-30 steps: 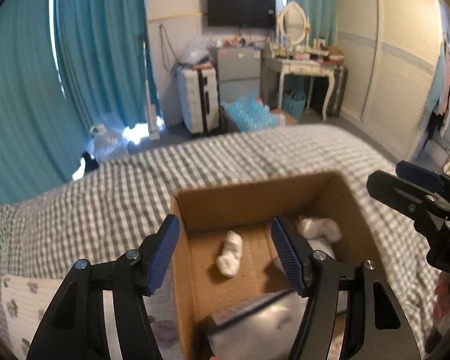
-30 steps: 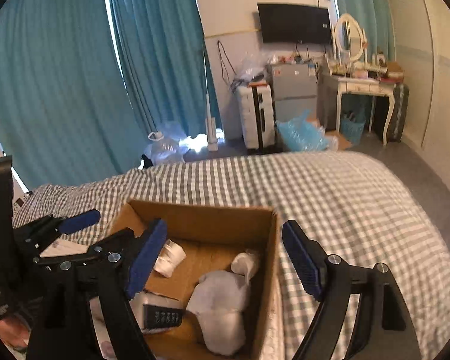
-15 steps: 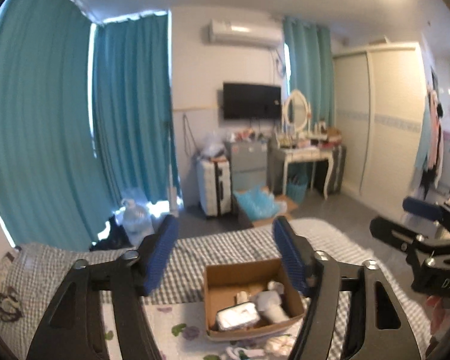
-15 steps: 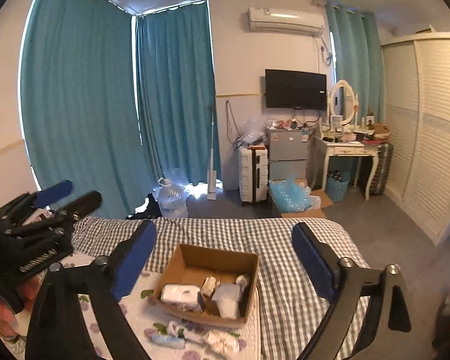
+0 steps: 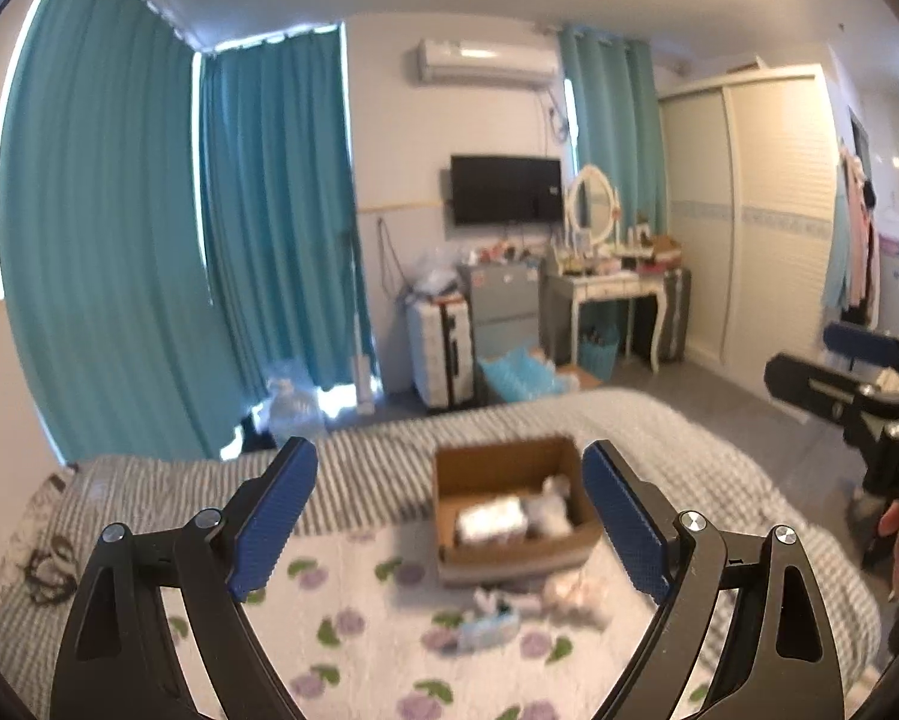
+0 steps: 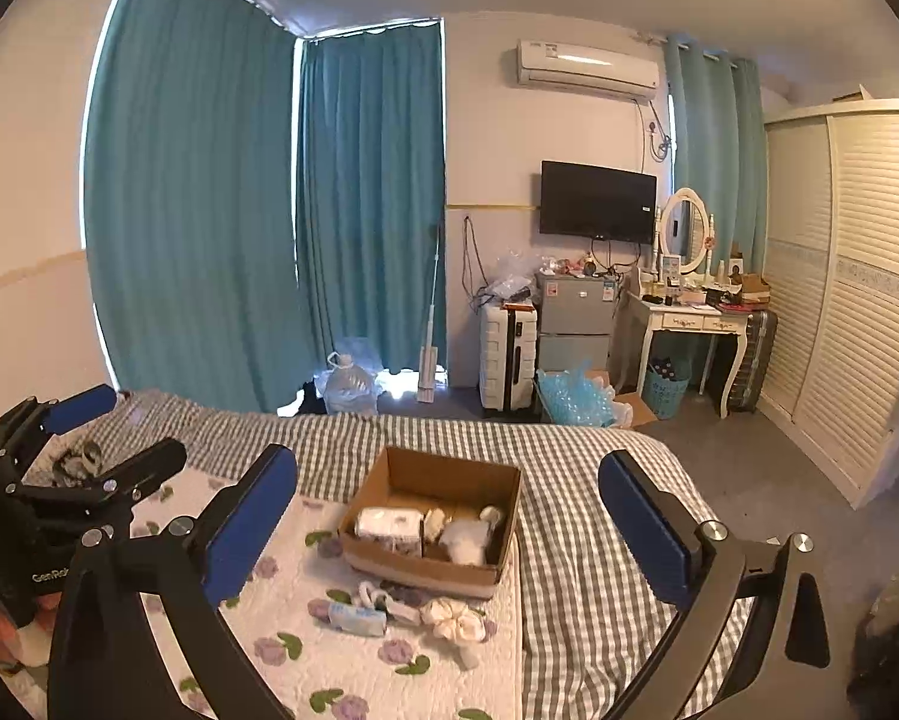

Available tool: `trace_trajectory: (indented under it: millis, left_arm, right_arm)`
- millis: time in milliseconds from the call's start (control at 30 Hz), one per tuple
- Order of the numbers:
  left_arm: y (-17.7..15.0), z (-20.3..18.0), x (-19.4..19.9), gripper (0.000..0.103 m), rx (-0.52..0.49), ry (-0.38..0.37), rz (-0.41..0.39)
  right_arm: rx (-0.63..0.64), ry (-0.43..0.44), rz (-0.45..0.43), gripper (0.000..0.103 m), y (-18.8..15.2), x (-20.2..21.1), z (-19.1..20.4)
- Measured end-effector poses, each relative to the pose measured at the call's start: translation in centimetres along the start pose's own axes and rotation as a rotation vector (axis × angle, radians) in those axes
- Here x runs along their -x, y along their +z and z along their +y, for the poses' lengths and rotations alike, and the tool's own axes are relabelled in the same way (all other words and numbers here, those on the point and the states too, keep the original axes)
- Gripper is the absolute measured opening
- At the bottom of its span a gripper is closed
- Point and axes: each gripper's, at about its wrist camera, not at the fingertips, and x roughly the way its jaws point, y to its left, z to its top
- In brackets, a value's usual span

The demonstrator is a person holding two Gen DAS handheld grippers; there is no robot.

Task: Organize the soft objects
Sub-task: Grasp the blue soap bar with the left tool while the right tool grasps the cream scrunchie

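Note:
A cardboard box (image 6: 503, 501) (image 5: 449, 480) sits on the bed and holds a white packet (image 6: 388, 525) and white soft items (image 6: 466, 540). In front of the box lie a blue-white tissue pack (image 6: 356, 619), a cream scrunchie (image 6: 457, 623) and small fabric pieces. My right gripper (image 6: 446, 501) hovers well back from the box, its jaws opening with nothing between them. My left gripper (image 5: 449, 489) also hangs back from the box, its jaws opening and empty; it shows at the left in the right wrist view (image 6: 98, 432). The left wrist view is blurred.
The bed has a grey checked cover (image 6: 575, 546) and a floral quilt (image 6: 329, 660). Beyond it stand teal curtains (image 6: 221, 228), a water jug (image 6: 344, 387), a white suitcase (image 6: 506, 354), a small fridge (image 6: 575, 318), a dressing table (image 6: 689, 324) and a wardrobe (image 6: 851, 300).
Both grippers pulled back and up from just over the box, so the whole room now shows. Both pairs of jaws spread wider. The items stayed in the box.

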Motion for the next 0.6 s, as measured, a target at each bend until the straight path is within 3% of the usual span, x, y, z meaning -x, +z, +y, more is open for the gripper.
trace_trajectory:
  millis: [200,433,600]
  left_arm:
    - [-6.3,0.2,-3.4,0.091,0.038,0.025,0.078]
    - [-14.3,-0.7,-10.8,0.091,0.086,0.057,0.229]
    - [-19.5,-2.0,-16.7,0.091,0.131,0.022,0.336]
  right_arm:
    - [0.019,0.024,0.077,0.101,-6.1,-3.9,0.4]
    - [-0.002,0.049,0.218,0.101,-13.1,-12.6,-1.4]
    - [-0.018,0.051,0.355,0.101,-18.4,-19.5,-2.6]
